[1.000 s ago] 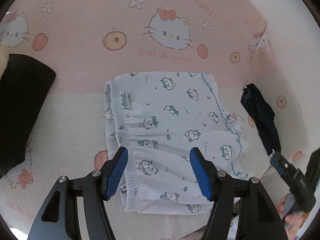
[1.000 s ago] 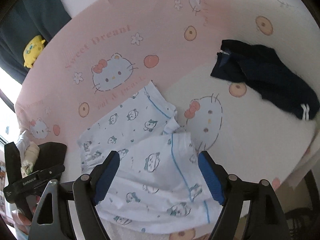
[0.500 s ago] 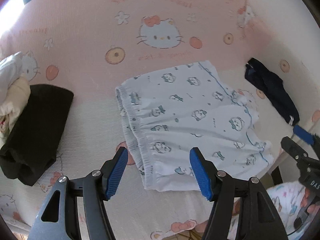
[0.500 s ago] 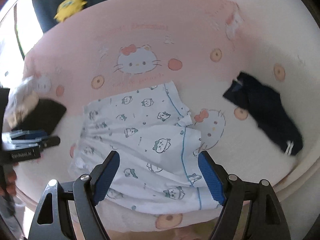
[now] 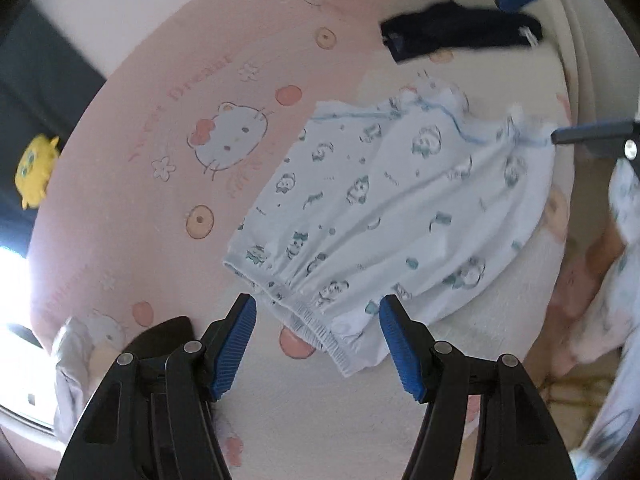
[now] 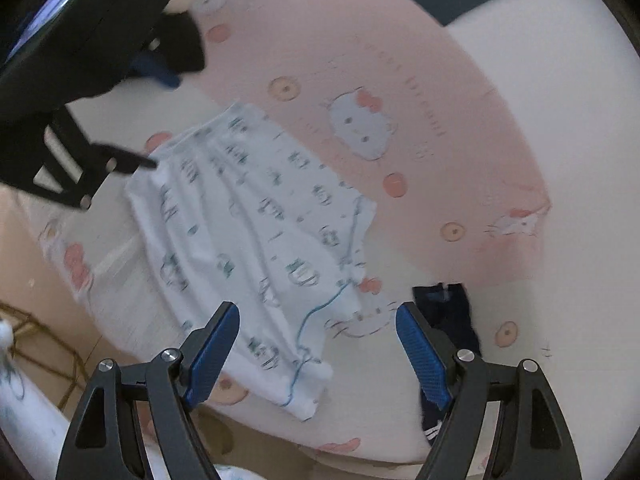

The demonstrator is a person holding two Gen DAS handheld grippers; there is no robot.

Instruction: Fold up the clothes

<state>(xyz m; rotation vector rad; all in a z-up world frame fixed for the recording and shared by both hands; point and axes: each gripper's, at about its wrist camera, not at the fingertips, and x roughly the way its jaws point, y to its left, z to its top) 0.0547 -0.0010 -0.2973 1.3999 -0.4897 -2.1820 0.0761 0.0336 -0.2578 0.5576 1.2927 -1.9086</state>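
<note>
White shorts [image 5: 392, 208] with a small cat print and blue piping lie flat on a pink and cream cartoon-cat blanket [image 5: 140, 184]. My left gripper [image 5: 316, 312] hovers open just short of the elastic waistband, nothing between its blue pads. My right gripper [image 6: 316, 320] is open above the leg hem of the shorts [image 6: 256, 232], also holding nothing. One of the right gripper's fingers [image 5: 588, 134] shows at the far hem in the left wrist view. One of the left gripper's fingers [image 6: 120, 160] shows by the waistband in the right wrist view.
A navy garment [image 5: 460, 32] lies beyond the shorts and appears beside my right gripper [image 6: 448, 312]. A folded black garment [image 5: 160, 340] and pale clothes [image 5: 76, 360] sit at the waistband end. A yellow plush [image 5: 36, 168] lies off the blanket. A person's printed clothing [image 5: 616, 280] borders the edge.
Both grippers have rolled and swung sideways, so the shorts now lie slanted in each view. The shorts themselves have stayed flat on the blanket. Neither gripper's opening has changed.
</note>
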